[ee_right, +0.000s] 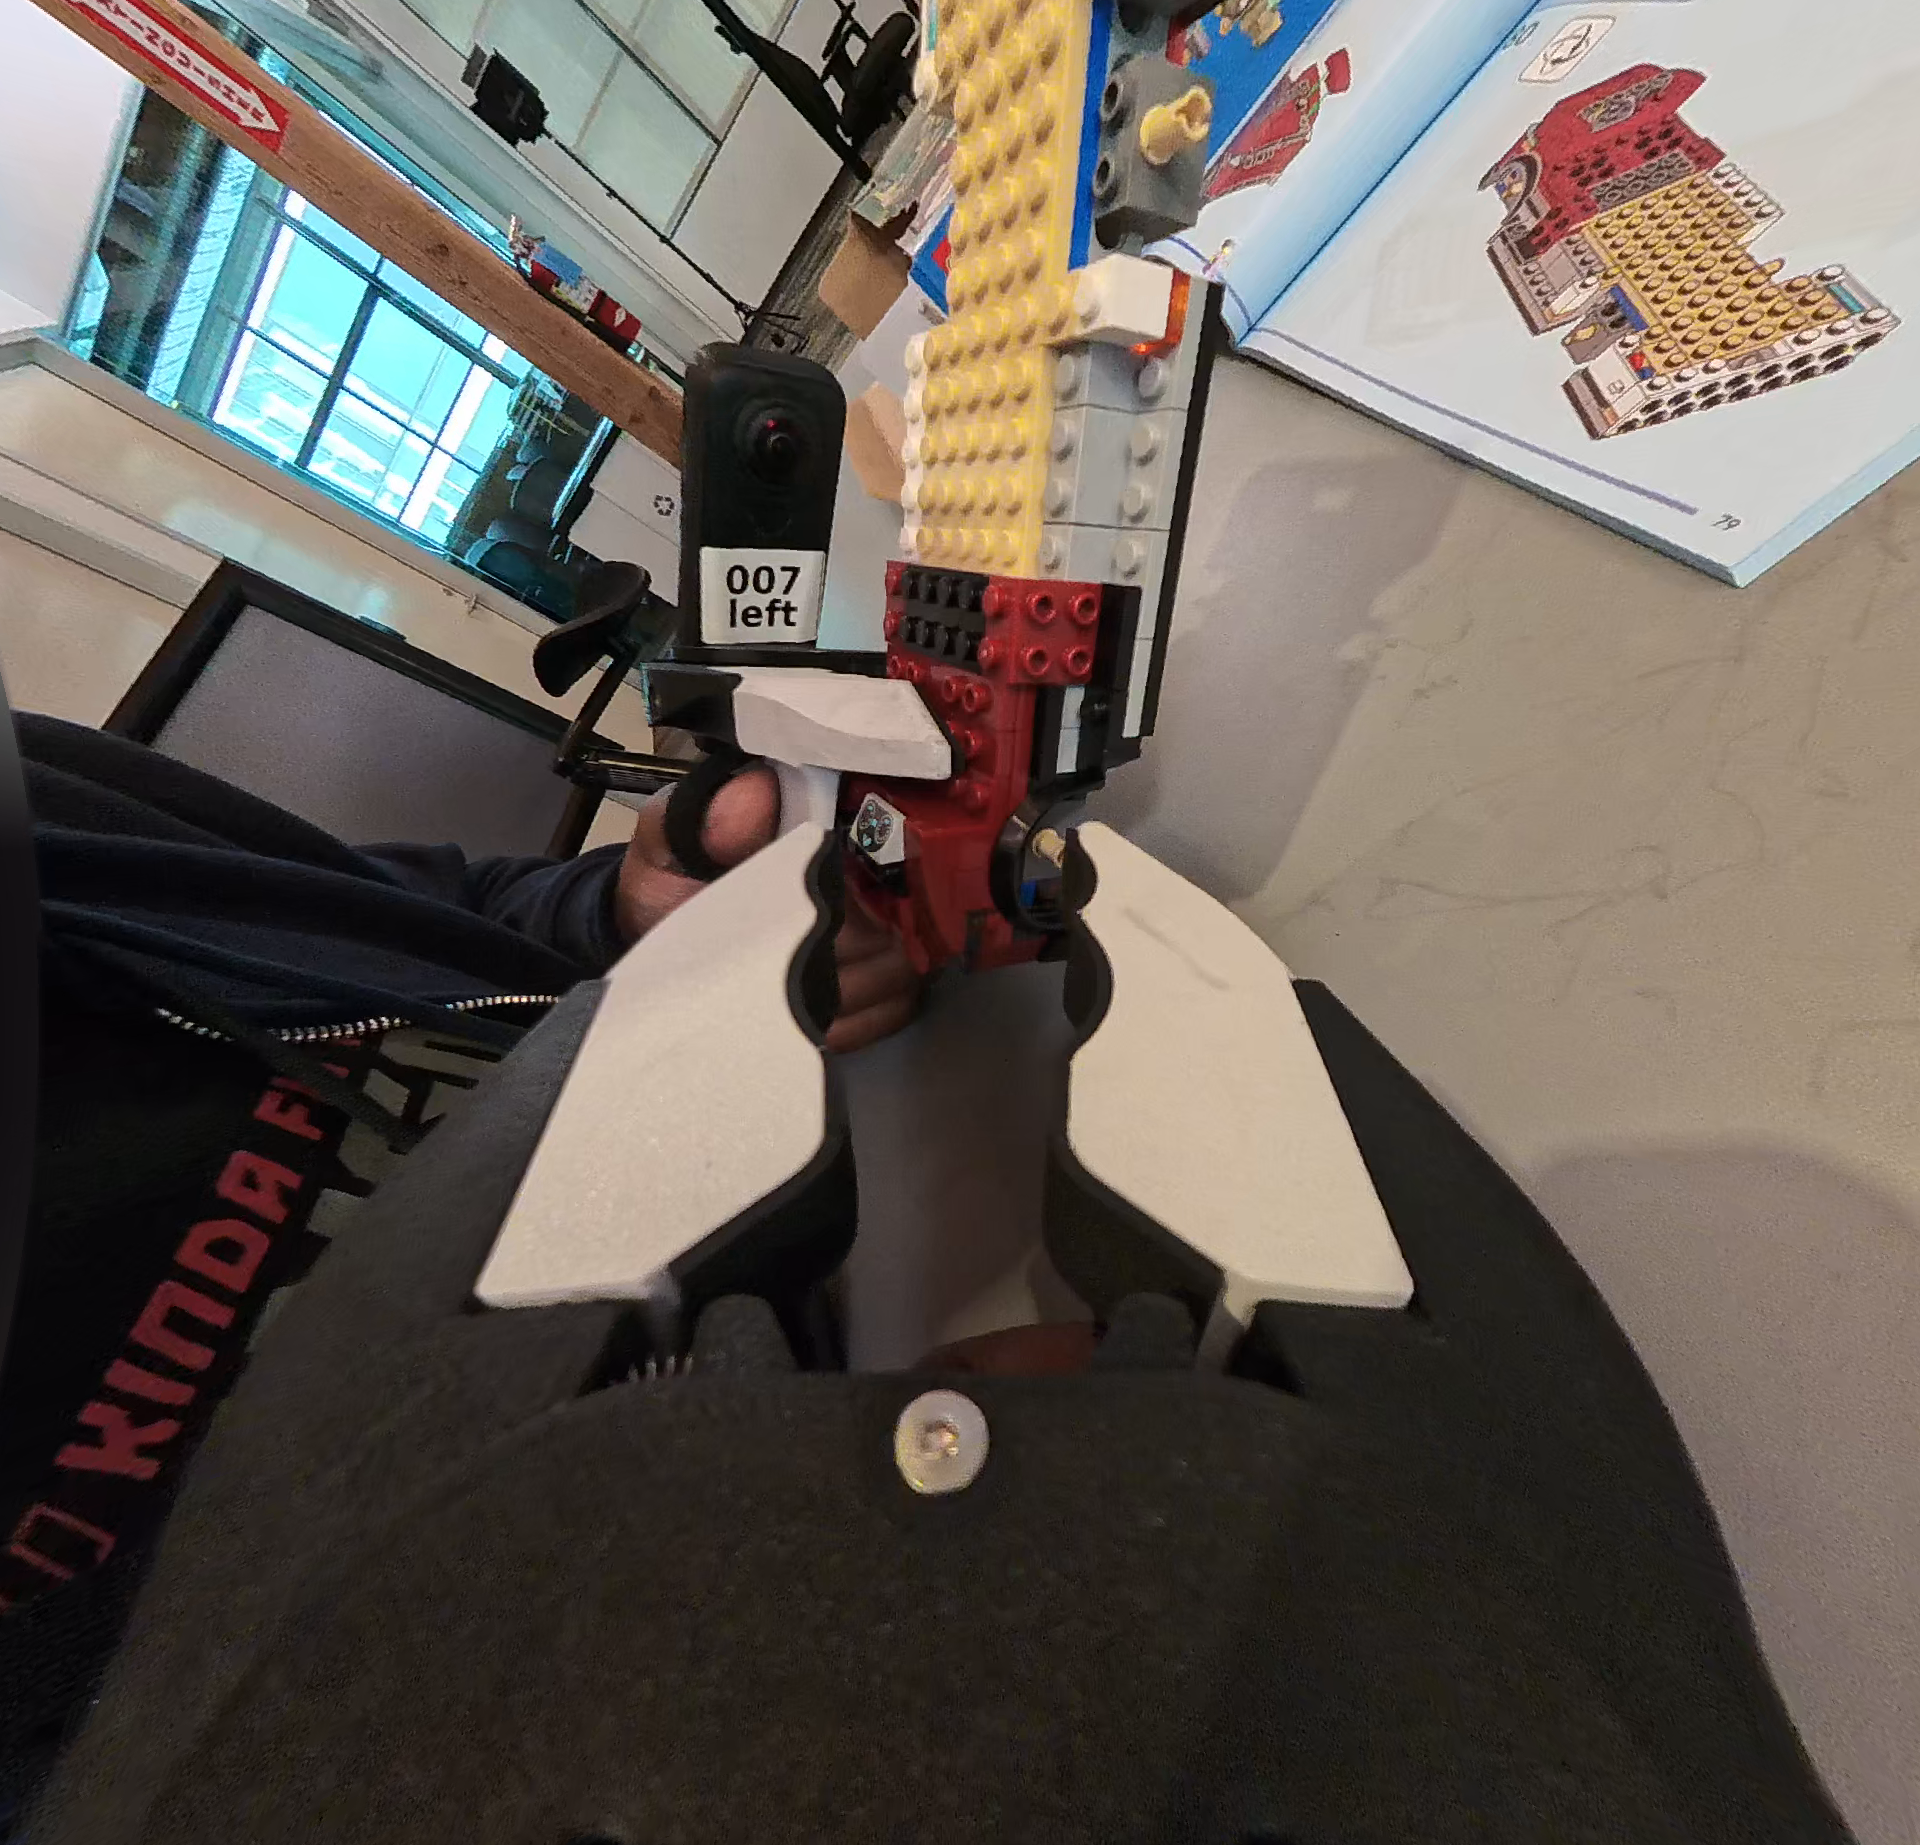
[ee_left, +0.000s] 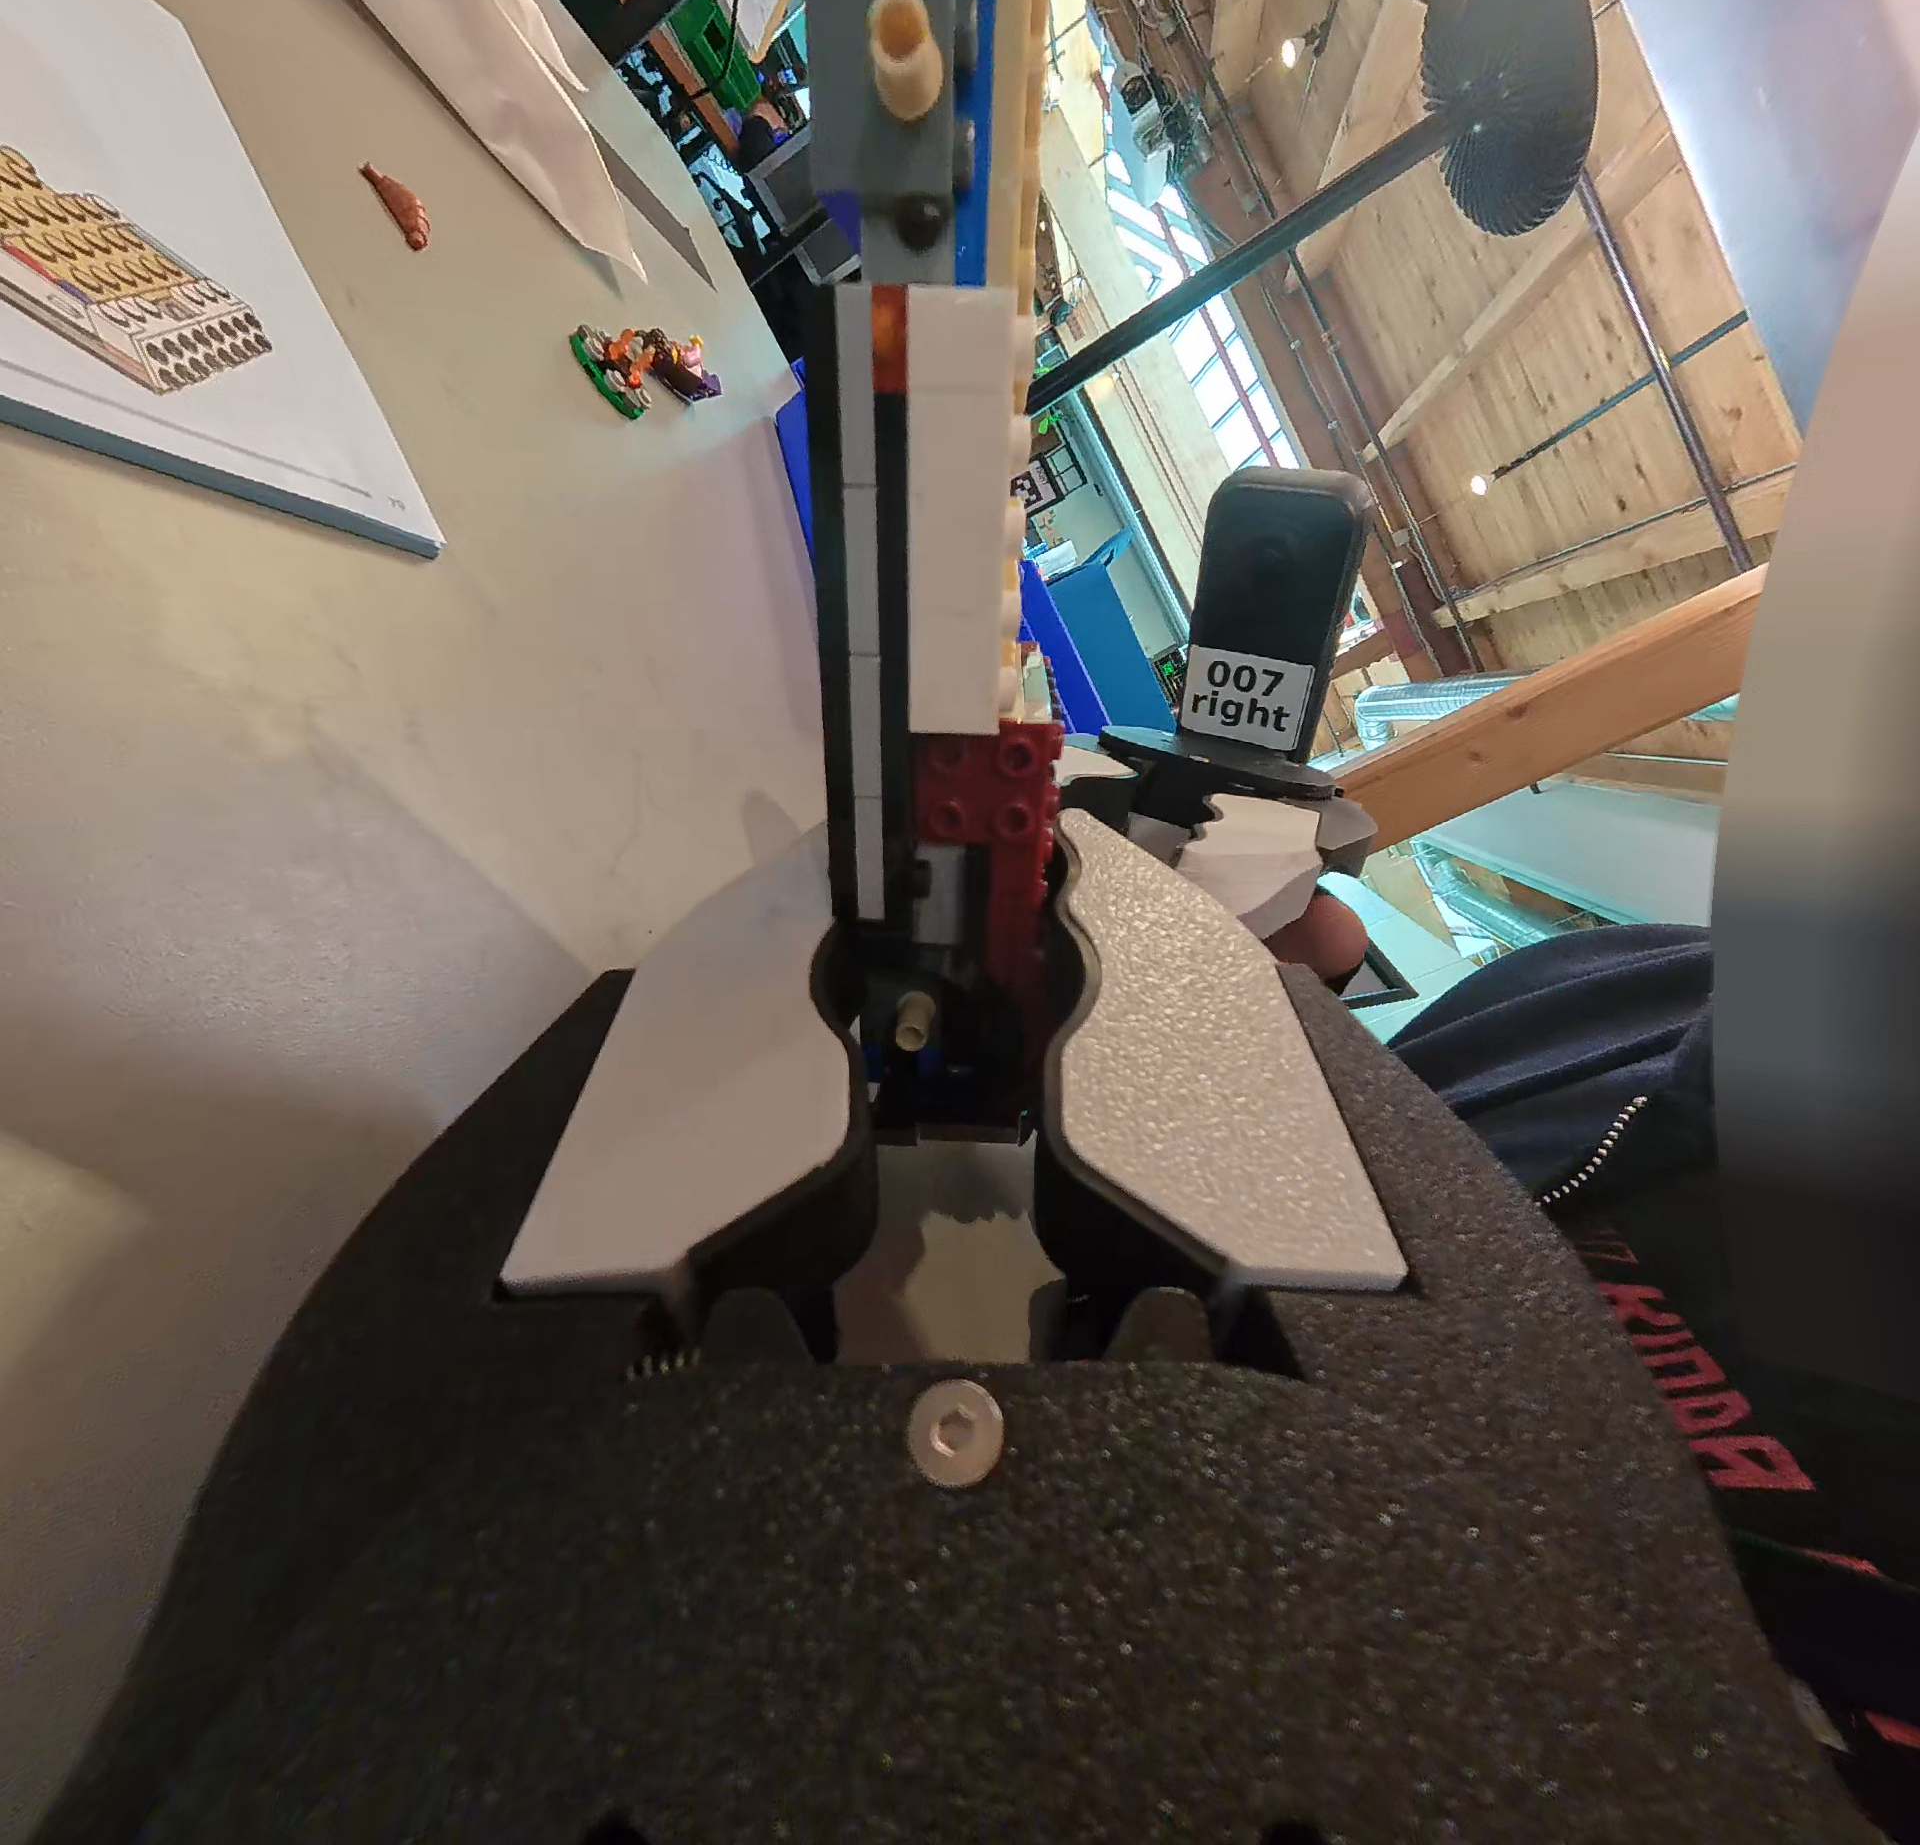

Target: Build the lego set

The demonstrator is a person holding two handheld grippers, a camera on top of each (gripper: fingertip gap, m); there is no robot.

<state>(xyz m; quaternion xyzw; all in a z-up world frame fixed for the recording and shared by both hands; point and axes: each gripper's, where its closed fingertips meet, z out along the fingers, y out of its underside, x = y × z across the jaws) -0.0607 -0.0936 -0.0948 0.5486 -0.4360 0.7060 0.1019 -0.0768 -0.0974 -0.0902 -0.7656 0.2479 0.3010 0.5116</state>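
Right up close, 2 tools, both on 1 brick model (ee_left: pixel 940 569); left tool (ee_left: pixel 951 922) is clenched on the model's lower end, pads against its black-and-white edge on one side and the red bricks on the other; right tool (ee_right: pixel 951 896) is closed on the same red base from the opposite side, fingers (ee_right: pixel 727 974) flanking the red block and a tan pin; in the right wrist view the left tool's finger presses on the red studs just above. Model is held up off the counter (ee_left: pixel 312 756), a long slab w/ tan studded plate, white, grey, blue and black parts, 1 grey block w/ a tan peg near the far end. A person's hand and dark zip sleeve sit just behind the tools. Farther: 1 open instruction booklet (ee_right: pixel 1558 268) on the counter; 1 small brown piece (ee_left: pixel 398 203); 1 little cluster on a green base (ee_left: pixel 639 367); loose paper sheets (ee_left: pixel 499 81). Beyond: blue bins, windows, timber beams and ceiling, a black ring lamp.
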